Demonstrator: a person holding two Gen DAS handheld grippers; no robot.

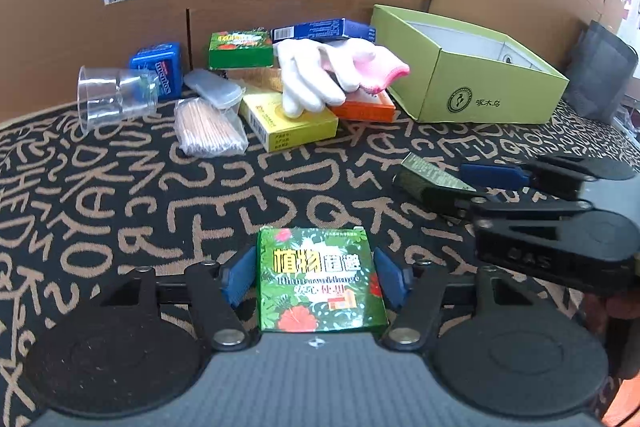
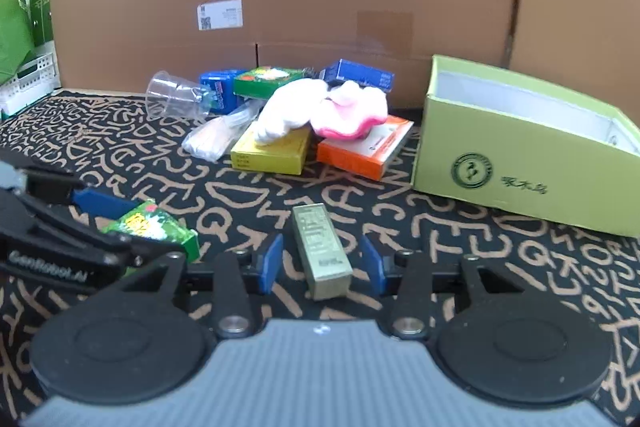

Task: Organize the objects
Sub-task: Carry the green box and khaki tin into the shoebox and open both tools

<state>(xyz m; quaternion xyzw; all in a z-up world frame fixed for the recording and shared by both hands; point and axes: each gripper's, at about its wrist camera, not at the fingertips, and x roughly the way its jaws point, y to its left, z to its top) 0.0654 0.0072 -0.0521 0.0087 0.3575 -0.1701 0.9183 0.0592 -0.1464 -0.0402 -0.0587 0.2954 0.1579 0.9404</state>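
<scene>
on patterned cloth [image 1: 200, 195], left tongs [image 1: 316, 279] straddle green box [image 1: 320, 283], right tongs [image 2: 322, 263] spread round gold box [image 2: 322, 251].

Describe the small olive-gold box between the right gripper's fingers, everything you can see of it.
The olive-gold box is a small, narrow carton, cardboard by its look, with fine printed text on top. It lies flat on the patterned cloth, long side pointing away from the camera. It sits between the blue pads of the right gripper, with gaps showing on both sides, so nothing grips it.
</scene>
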